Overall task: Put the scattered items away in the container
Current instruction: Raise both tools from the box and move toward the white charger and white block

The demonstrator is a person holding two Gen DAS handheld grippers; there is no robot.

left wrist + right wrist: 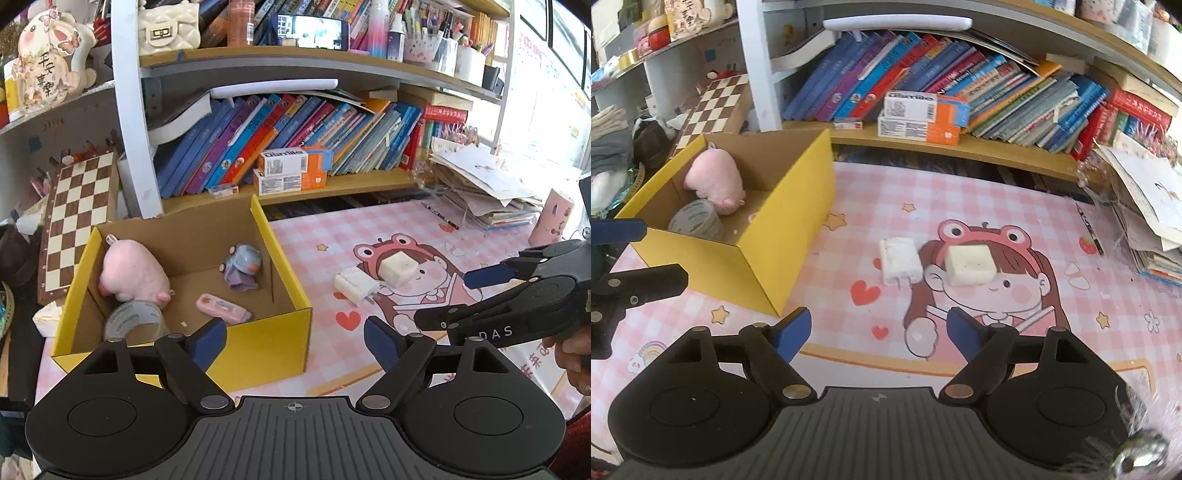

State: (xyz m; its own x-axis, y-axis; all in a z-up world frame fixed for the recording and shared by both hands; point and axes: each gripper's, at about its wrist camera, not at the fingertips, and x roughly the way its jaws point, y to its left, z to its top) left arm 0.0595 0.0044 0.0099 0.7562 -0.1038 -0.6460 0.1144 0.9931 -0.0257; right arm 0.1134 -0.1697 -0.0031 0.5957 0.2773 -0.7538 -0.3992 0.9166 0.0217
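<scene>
Box [284, 258] sits left on the mat [406, 229] — plush pig [131, 271], tape roll [135, 321], small toy [242, 266] inside. Right of it, charger [354, 284] beside cube [399, 267] — bookshelf [295, 181] behind.

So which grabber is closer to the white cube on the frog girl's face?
Right. The right gripper hangs open just in front of the white cube. The left gripper, also open, sits farther away, by the yellow box.

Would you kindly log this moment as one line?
left gripper open, empty | right gripper open, empty | box holds four items | charger, white cube on mat
</scene>
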